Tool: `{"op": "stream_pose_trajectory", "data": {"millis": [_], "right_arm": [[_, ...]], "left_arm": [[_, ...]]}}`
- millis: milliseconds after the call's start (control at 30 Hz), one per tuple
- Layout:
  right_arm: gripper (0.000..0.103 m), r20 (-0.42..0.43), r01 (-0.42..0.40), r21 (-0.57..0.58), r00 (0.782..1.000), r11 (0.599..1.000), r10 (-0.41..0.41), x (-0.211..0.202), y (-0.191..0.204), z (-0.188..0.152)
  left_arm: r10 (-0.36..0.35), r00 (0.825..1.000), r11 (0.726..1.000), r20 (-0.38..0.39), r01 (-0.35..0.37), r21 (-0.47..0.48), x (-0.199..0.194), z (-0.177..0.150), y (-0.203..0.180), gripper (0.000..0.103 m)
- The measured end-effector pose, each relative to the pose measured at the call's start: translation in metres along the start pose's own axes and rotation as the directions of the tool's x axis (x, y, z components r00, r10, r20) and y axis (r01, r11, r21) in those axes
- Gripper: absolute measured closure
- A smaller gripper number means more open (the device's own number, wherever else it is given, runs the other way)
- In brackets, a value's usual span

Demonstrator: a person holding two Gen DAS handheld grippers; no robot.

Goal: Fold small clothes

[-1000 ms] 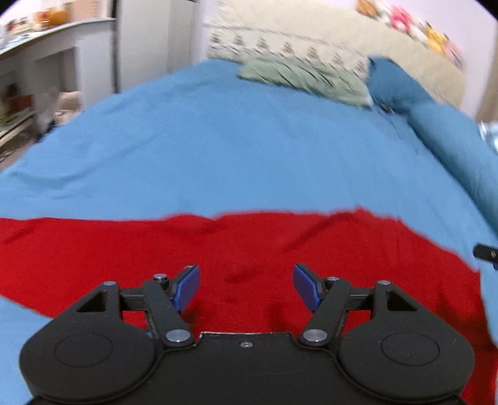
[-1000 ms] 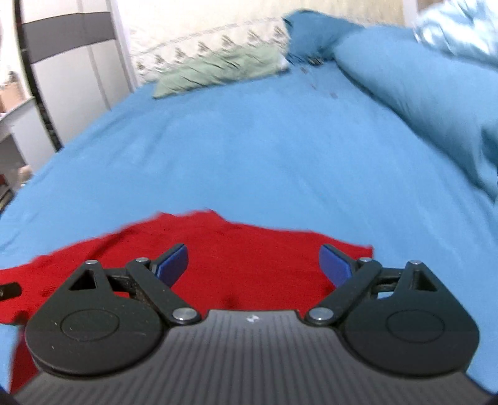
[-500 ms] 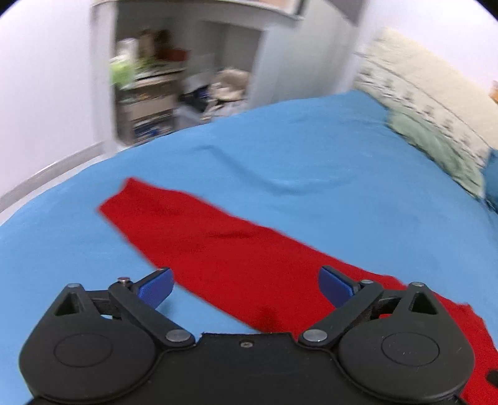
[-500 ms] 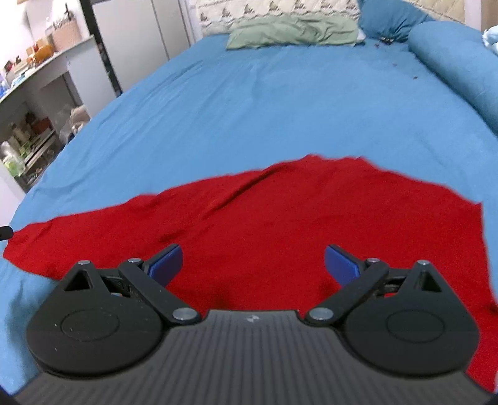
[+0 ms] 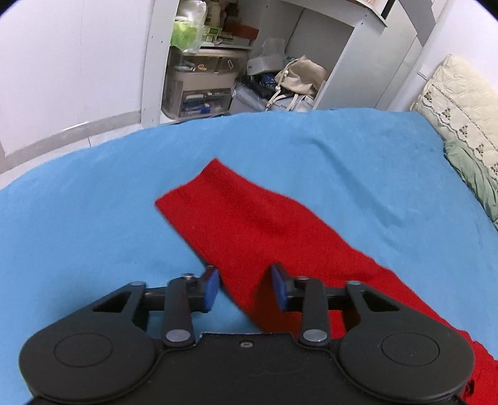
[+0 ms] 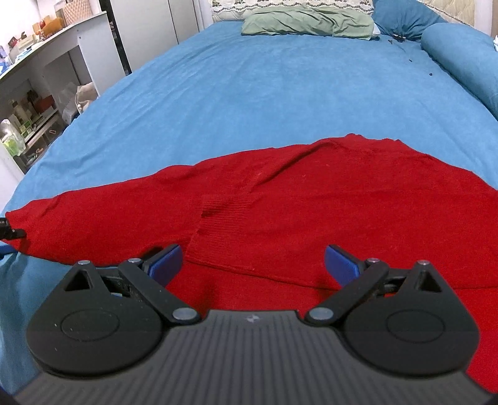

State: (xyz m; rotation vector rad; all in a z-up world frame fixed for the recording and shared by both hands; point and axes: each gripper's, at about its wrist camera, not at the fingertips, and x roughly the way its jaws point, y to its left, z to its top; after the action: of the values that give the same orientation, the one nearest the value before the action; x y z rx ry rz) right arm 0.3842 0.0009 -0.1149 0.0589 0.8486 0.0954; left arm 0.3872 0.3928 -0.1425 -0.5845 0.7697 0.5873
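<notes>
Red sweater (image 6: 311,199) on blue bedsheet (image 6: 264,87), no legible writing

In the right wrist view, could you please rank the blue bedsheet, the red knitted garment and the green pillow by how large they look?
1. Blue bedsheet: fills most of the view.
2. Red knitted garment: a wide band, though it lies nearest the camera, which enlarges it.
3. Green pillow: looks smallest, but it lies farthest away, so its true size is unsure.

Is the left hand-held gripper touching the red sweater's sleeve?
Cannot tell. In the left wrist view the left hand-held gripper straddles the red sleeve edge, but no contact shows plainly.
</notes>
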Motion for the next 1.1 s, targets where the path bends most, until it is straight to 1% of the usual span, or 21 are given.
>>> {"op": "stream_pose_trajectory", "data": {"millis": [33,67,133,267,367,400,467,500,567,600,633,667,700,767,800,867,933,967,1000,1033,1100], "right_arm": [[0.000,-0.001,0.000,0.002,1.000,1.000,0.000,0.001,0.000,-0.001],[0.000,-0.002,0.000,0.005,1.000,1.000,0.000,0.003,-0.001,-0.002],[0.000,0.001,0.000,0.012,1.000,1.000,0.000,0.004,-0.004,-0.003],[0.000,0.025,-0.003,0.035,1.000,0.999,0.003,0.001,-0.019,-0.003],[0.000,0.046,-0.006,0.061,0.999,0.998,0.003,-0.006,-0.037,0.000],[0.000,0.054,-0.004,0.070,0.999,0.998,0.000,-0.011,-0.045,0.002],[0.000,0.076,0.004,0.087,0.997,0.996,-0.010,-0.023,-0.066,0.006],[0.000,0.087,0.009,0.095,0.996,0.995,-0.017,-0.029,-0.076,0.009],[0.000,0.109,0.025,0.111,0.993,0.993,-0.038,-0.042,-0.103,0.013],[0.000,0.121,0.035,0.119,0.991,0.992,-0.050,-0.050,-0.118,0.015],[0.000,0.128,0.045,0.125,0.990,0.991,-0.061,-0.056,-0.132,0.016],[0.000,0.135,0.058,0.133,0.988,0.989,-0.076,-0.063,-0.148,0.017],[0.000,0.138,0.067,0.139,0.987,0.988,-0.087,-0.068,-0.162,0.017],[0.000,0.145,0.095,0.154,0.982,0.984,-0.117,-0.079,-0.194,0.016],[0.000,0.147,0.112,0.161,0.980,0.981,-0.135,-0.085,-0.213,0.015],[0.000,0.141,0.142,0.168,0.976,0.975,-0.166,-0.090,-0.240,0.009],[0.000,0.117,0.175,0.171,0.973,0.969,-0.197,-0.091,-0.267,0.000],[0.000,0.103,0.185,0.173,0.973,0.967,-0.204,-0.090,-0.277,-0.004],[0.000,0.088,0.189,0.176,0.974,0.966,-0.207,-0.089,-0.289,-0.010],[0.000,0.076,0.193,0.181,0.975,0.965,-0.209,-0.088,-0.297,-0.015],[0.000,0.058,0.197,0.196,0.976,0.961,-0.212,-0.085,-0.307,-0.025]], "left_arm": [[0.001,1.000,1.000,0.001,-0.001,0.004,0.002,0.002,-0.001,0.091],[-0.001,1.000,1.000,0.001,0.001,0.008,0.004,0.003,-0.003,0.096],[0.003,1.000,1.000,0.012,-0.003,0.021,0.001,0.004,-0.009,0.098],[-0.024,0.996,0.995,0.087,0.015,0.098,-0.016,0.012,-0.039,0.098],[-0.097,0.984,0.980,0.149,0.068,0.189,-0.046,0.011,-0.081,0.098],[-0.128,0.977,0.970,0.168,0.088,0.226,-0.058,0.009,-0.099,0.098],[-0.206,0.959,0.941,0.196,0.139,0.310,-0.083,-0.001,-0.142,0.098],[-0.242,0.949,0.922,0.204,0.160,0.352,-0.095,-0.008,-0.164,0.098],[-0.333,0.921,0.872,0.200,0.220,0.436,-0.119,-0.031,-0.212,0.098],[-0.378,0.906,0.842,0.189,0.252,0.478,-0.130,-0.045,-0.235,0.098],[-0.423,0.890,0.807,0.170,0.284,0.518,-0.139,-0.062,-0.259,0.098],[-0.469,0.873,0.765,0.138,0.322,0.558,-0.148,-0.081,-0.285,0.098],[-0.501,0.858,0.727,0.109,0.349,0.591,-0.154,-0.101,-0.306,0.098],[-0.551,0.834,0.645,0.027,0.406,0.647,-0.163,-0.150,-0.347,0.098],[-0.564,0.825,0.610,-0.021,0.433,0.664,-0.164,-0.173,-0.364,0.098],[-0.568,0.813,0.547,-0.128,0.489,0.679,-0.160,-0.226,-0.392,0.098],[-0.527,0.812,0.482,-0.252,0.530,0.698,-0.148,-0.282,-0.412,0.097],[-0.503,0.813,0.461,-0.294,0.540,0.705,-0.143,-0.304,-0.418,0.097],[-0.475,0.816,0.441,-0.329,0.544,0.714,-0.137,-0.325,-0.421,0.098],[-0.445,0.823,0.428,-0.353,0.541,0.724,-0.132,-0.342,-0.422,0.097],[-0.404,0.837,0.420,-0.369,0.528,0.738,-0.129,-0.365,-0.421,0.097]]}}
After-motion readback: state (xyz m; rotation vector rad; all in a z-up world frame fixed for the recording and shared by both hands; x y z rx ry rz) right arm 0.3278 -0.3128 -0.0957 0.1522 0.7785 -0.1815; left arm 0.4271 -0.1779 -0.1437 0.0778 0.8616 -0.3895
